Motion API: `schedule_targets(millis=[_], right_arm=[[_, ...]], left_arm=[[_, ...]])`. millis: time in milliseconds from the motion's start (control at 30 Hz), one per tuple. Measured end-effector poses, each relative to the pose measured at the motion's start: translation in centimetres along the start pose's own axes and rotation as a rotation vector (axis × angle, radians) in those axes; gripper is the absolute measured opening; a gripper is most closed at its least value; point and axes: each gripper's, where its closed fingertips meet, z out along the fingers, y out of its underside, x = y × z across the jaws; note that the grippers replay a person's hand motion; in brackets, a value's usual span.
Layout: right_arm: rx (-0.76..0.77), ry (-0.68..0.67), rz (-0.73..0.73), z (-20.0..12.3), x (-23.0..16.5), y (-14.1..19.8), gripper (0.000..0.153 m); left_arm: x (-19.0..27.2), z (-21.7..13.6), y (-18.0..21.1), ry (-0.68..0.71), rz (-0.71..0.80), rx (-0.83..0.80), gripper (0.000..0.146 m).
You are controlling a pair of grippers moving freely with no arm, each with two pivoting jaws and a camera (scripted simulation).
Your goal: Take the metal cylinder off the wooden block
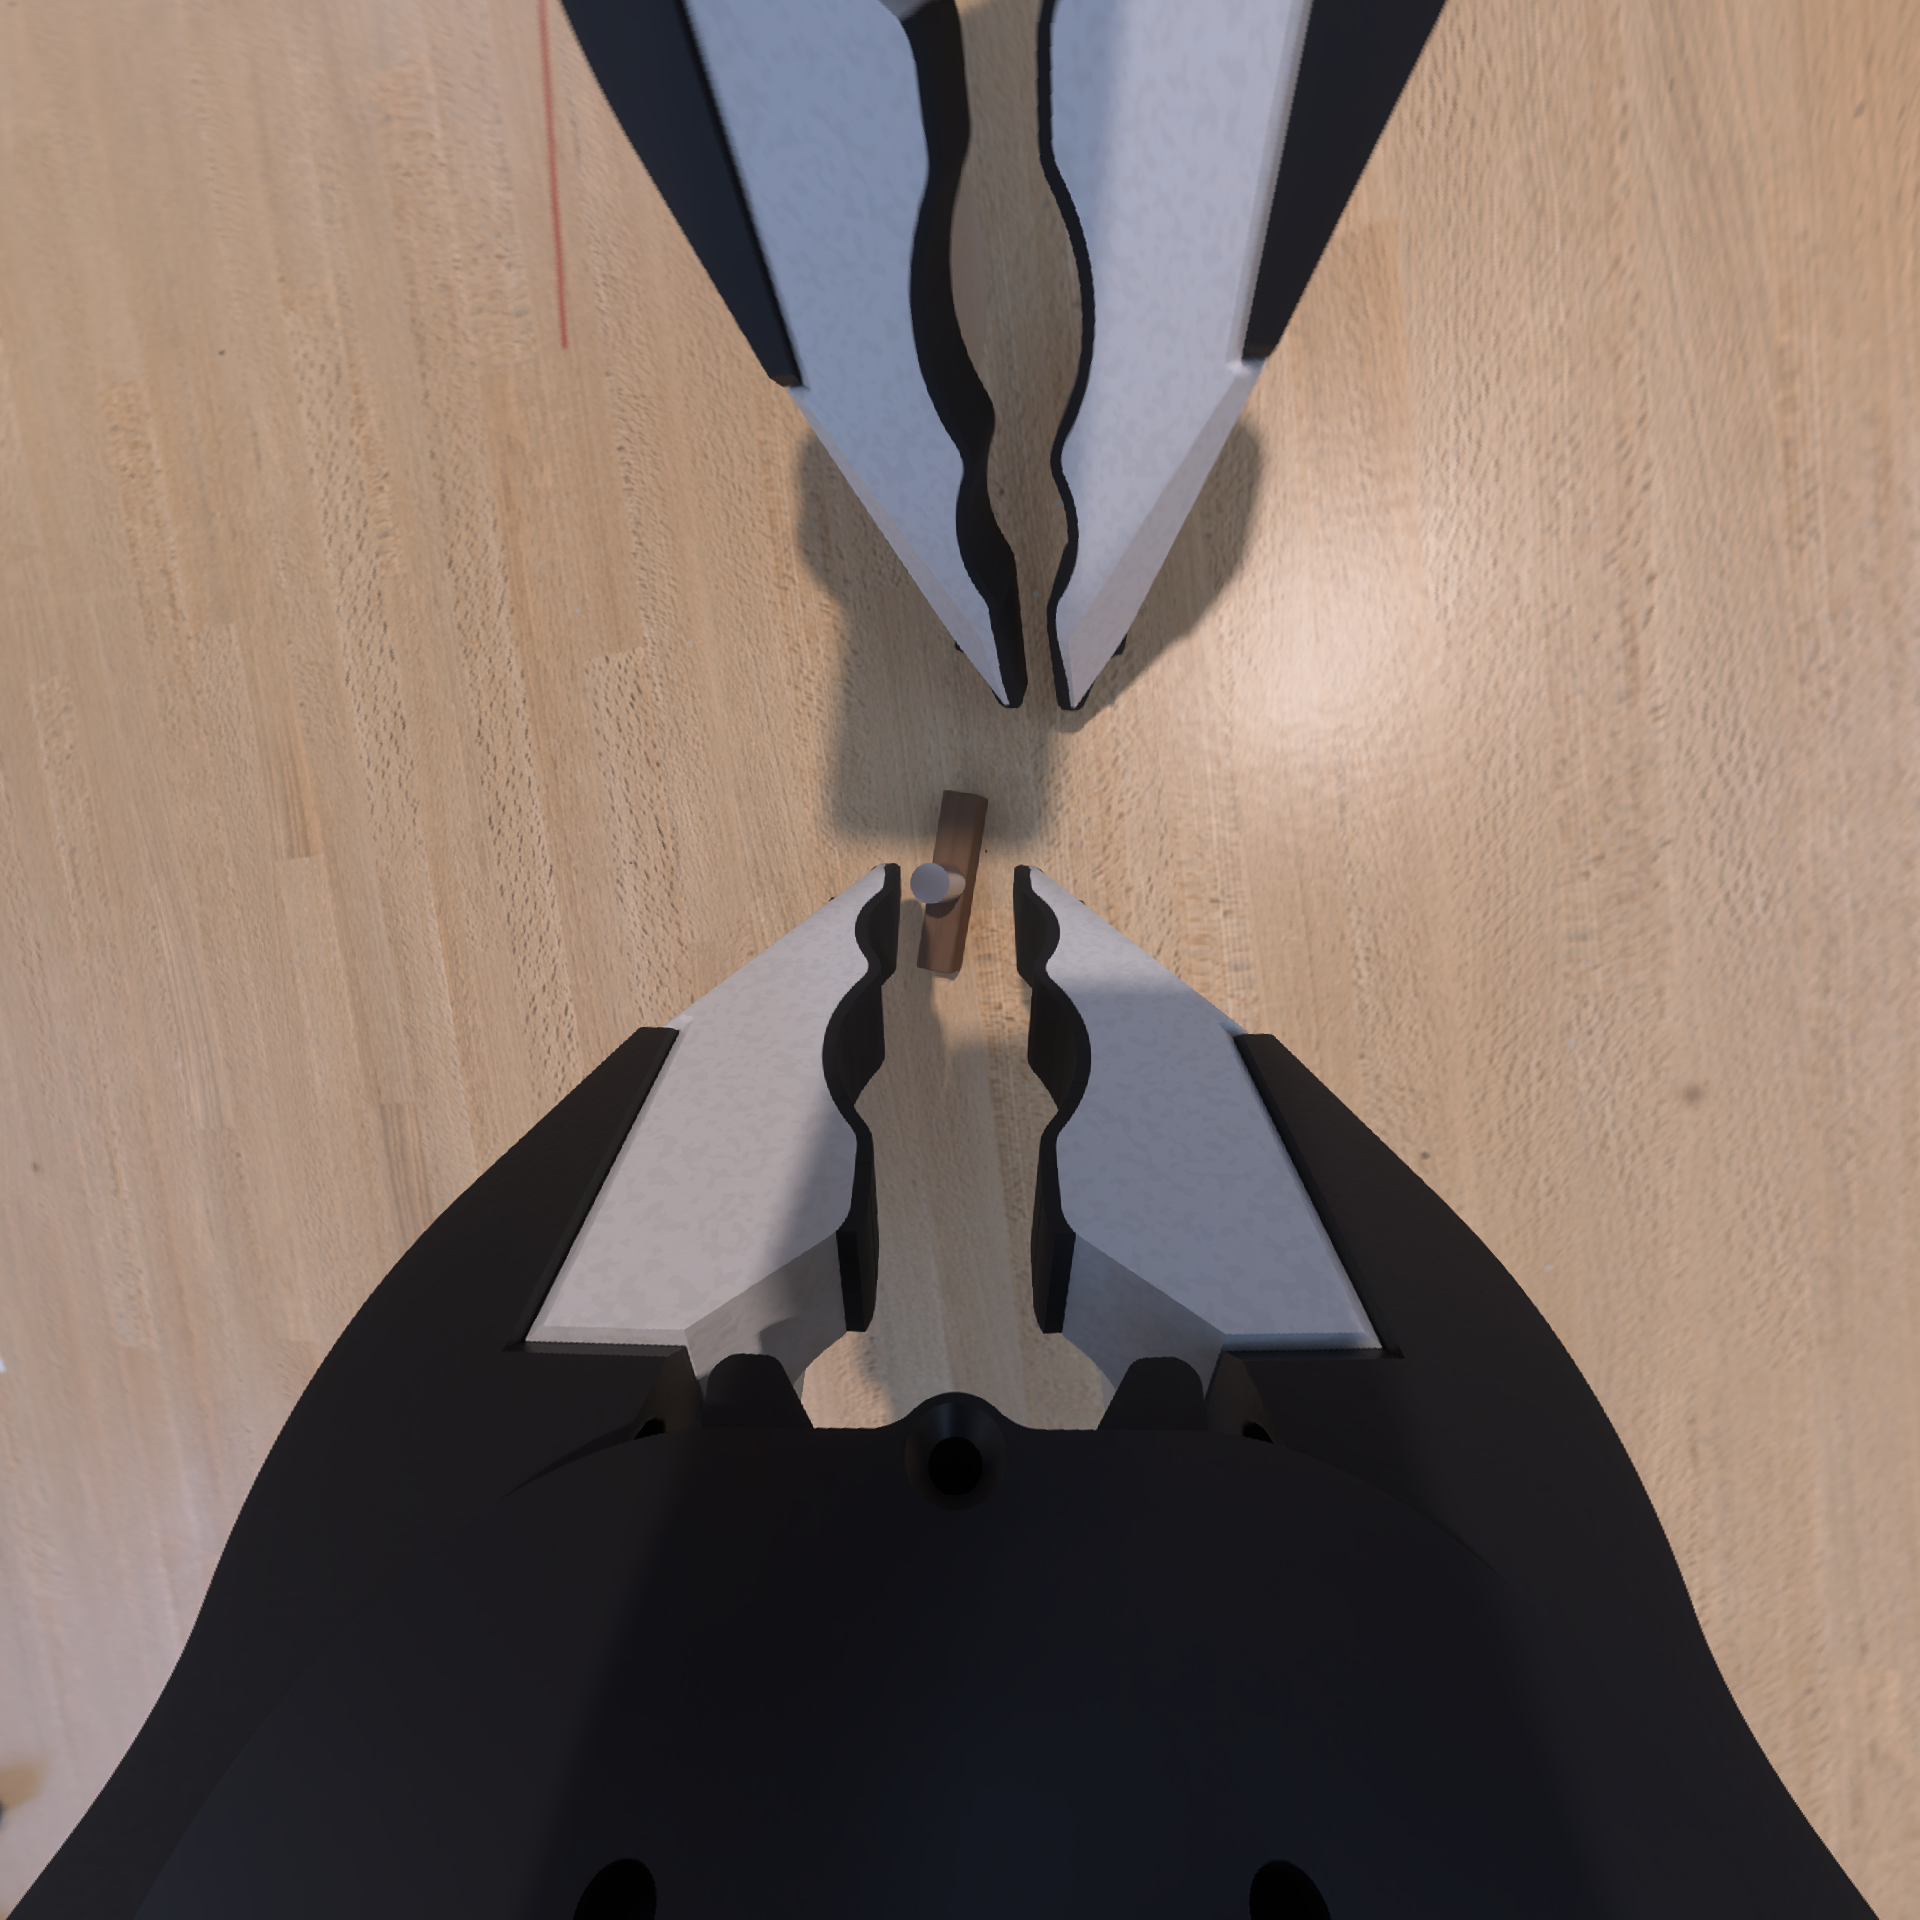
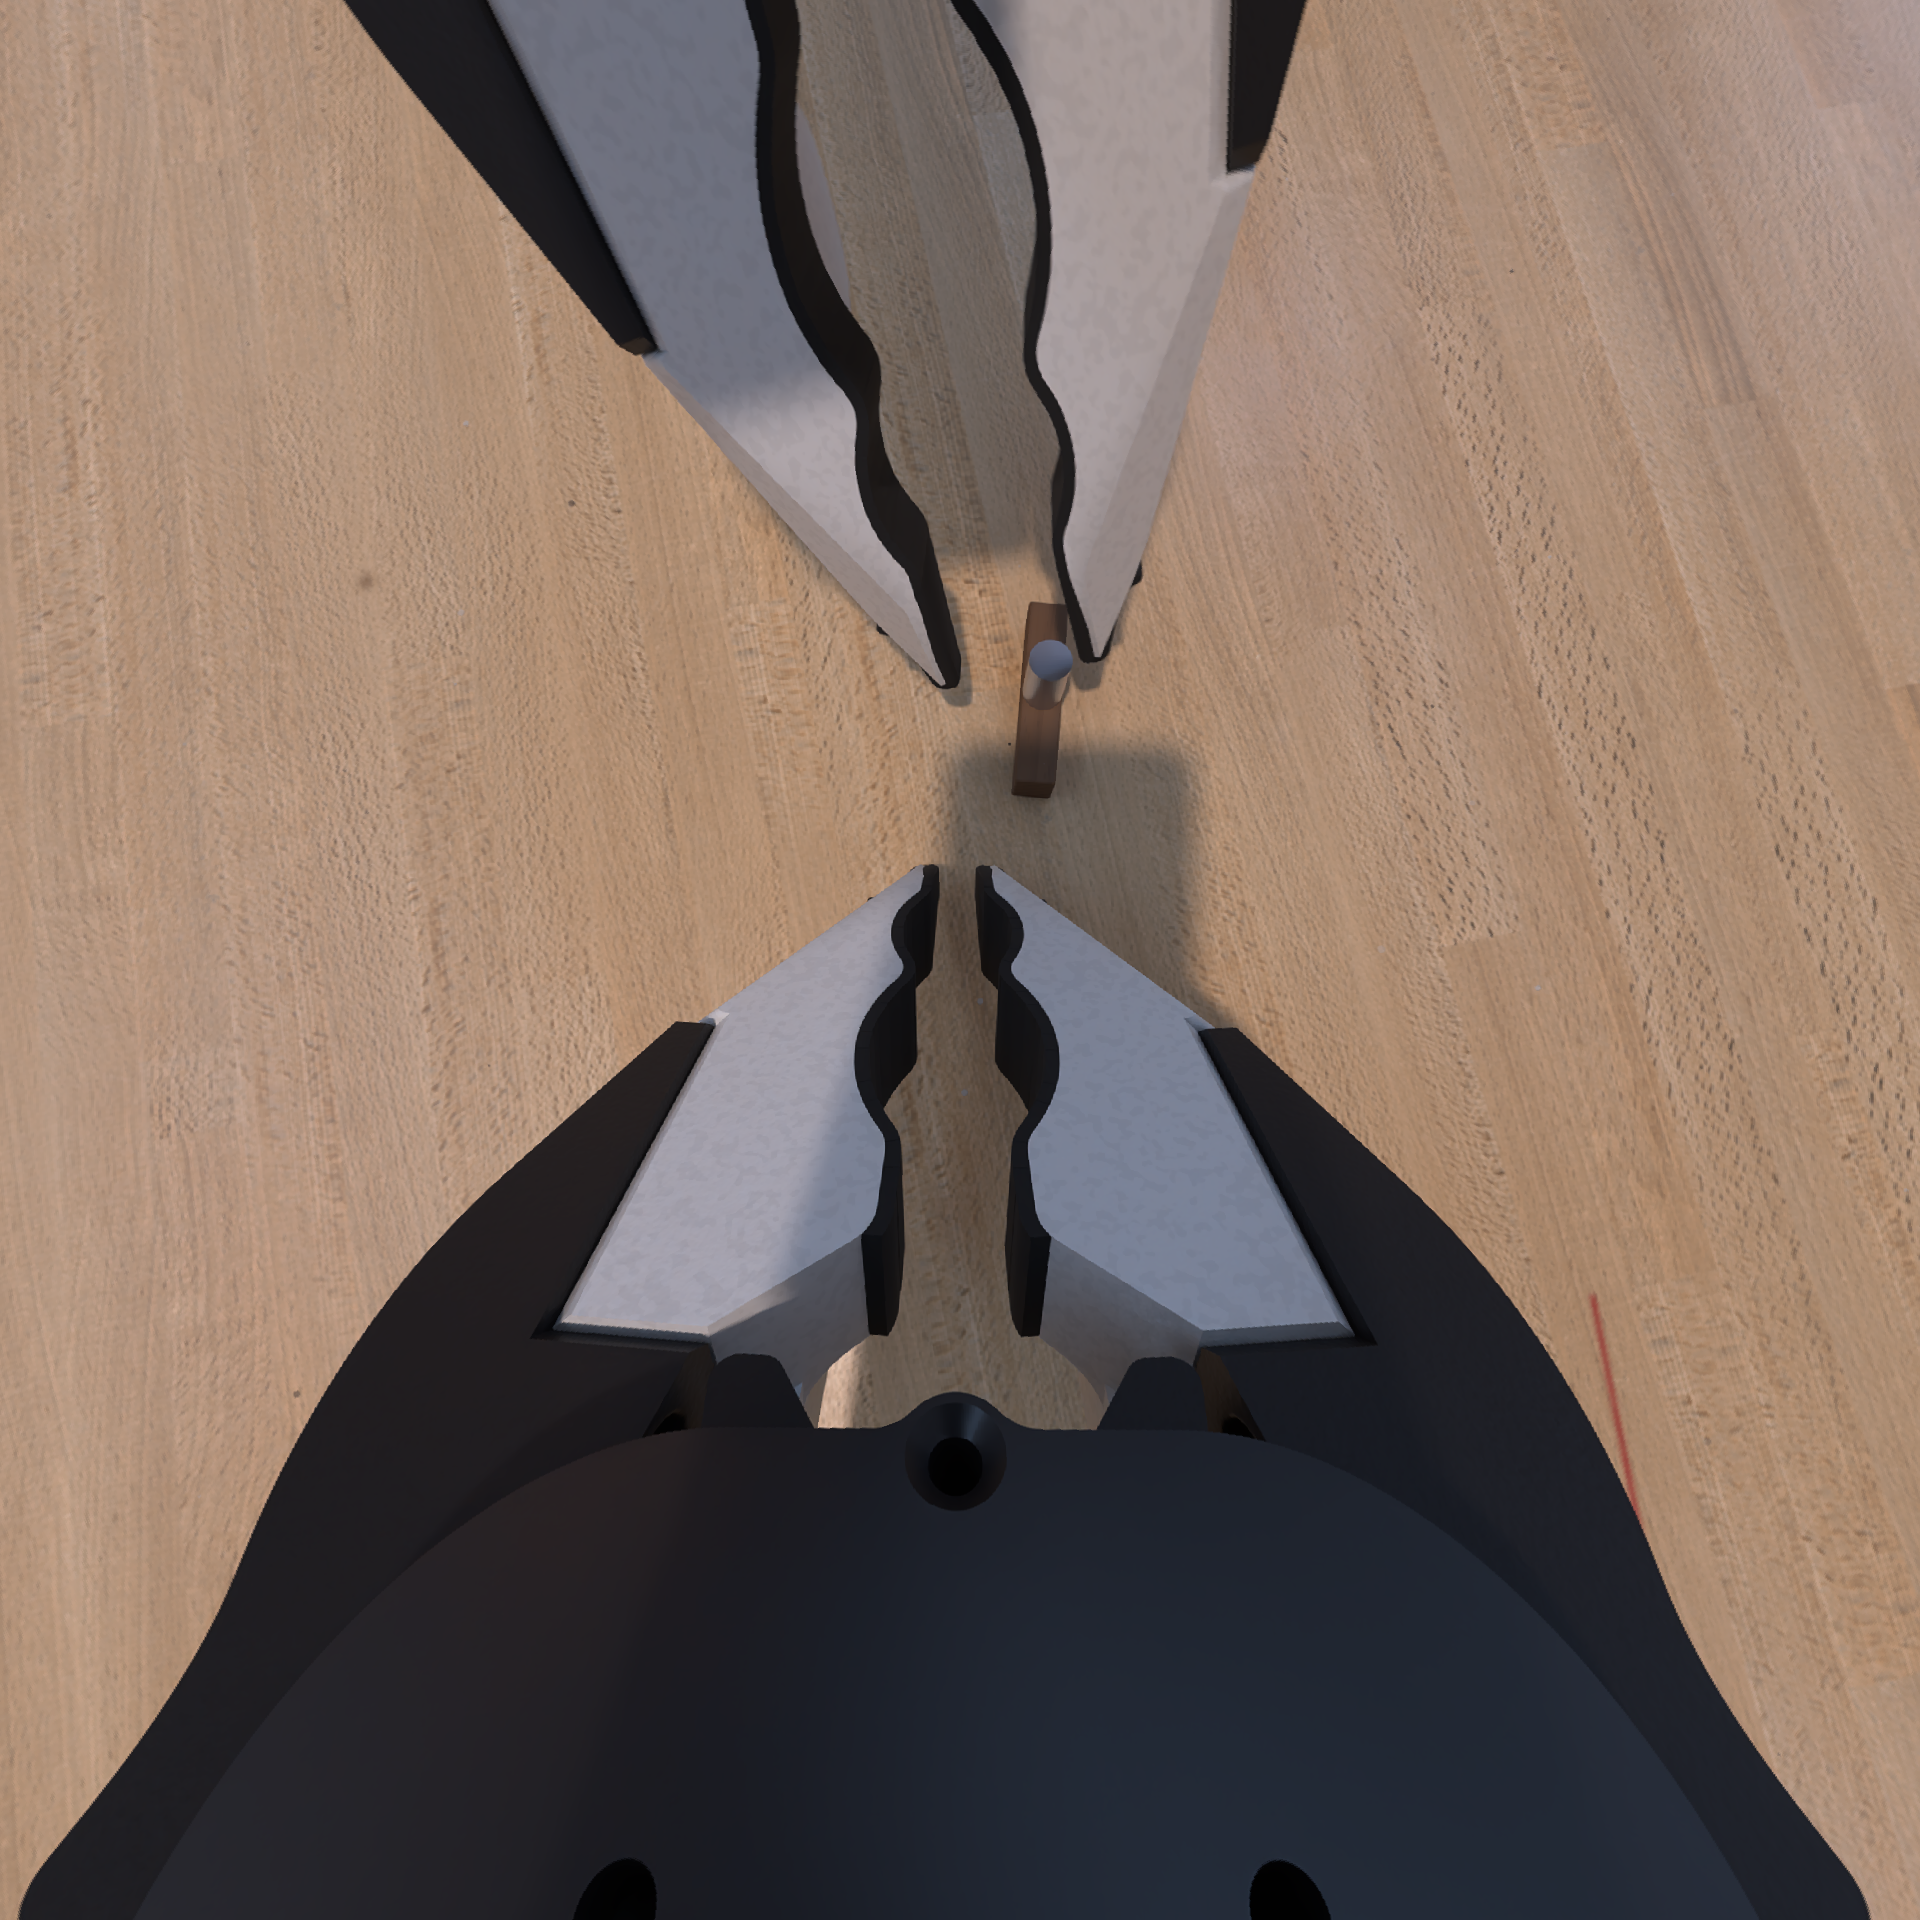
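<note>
A small dark wooden block (image 1: 948, 925) lies on the light wooden table (image 1: 312, 727). A short metal cylinder (image 1: 932, 883) stands upright on it. My left gripper (image 1: 956, 878) is open, with its tips on either side of the block and the cylinder close to one finger. In the right wrist view the block (image 2: 1036, 748) and cylinder (image 2: 1051, 660) sit between the left gripper's tips (image 2: 1018, 665). My right gripper (image 2: 956, 875) is empty and all but shut, with a thin gap at the tips. It sits a short way from the block's near end and shows opposite in the left wrist view (image 1: 1041, 698).
The two grippers face each other tip to tip over the block. A thin red line (image 1: 556, 177) marks the table off to one side, and it also shows in the right wrist view (image 2: 1610, 1392). Bare table lies on both sides.
</note>
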Motion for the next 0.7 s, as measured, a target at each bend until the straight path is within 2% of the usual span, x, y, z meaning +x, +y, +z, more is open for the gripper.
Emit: schedule_targets(millis=[167,333,433,700], right_arm=[[0.009,-0.005,0.006,0.0,0.0,0.0,0.007],[0.019,-0.013,0.01,0.0,0.0,0.1,0.007],[0.025,-0.017,0.012,0.0,0.0,0.1,0.007],[0.039,-0.024,0.009,0.0,0.0,0.1,0.007]], left_arm=[[-0.4,0.7,0.8,0.029,0.087,-0.061,0.023],[-0.4,1.2,0.9,0.099,0.109,-0.077,0.014],[-0.5,1.3,1.0,0.096,0.117,-0.076,0.008],[0.2,0.7,0.7,0.062,0.164,-0.03,0.008]])
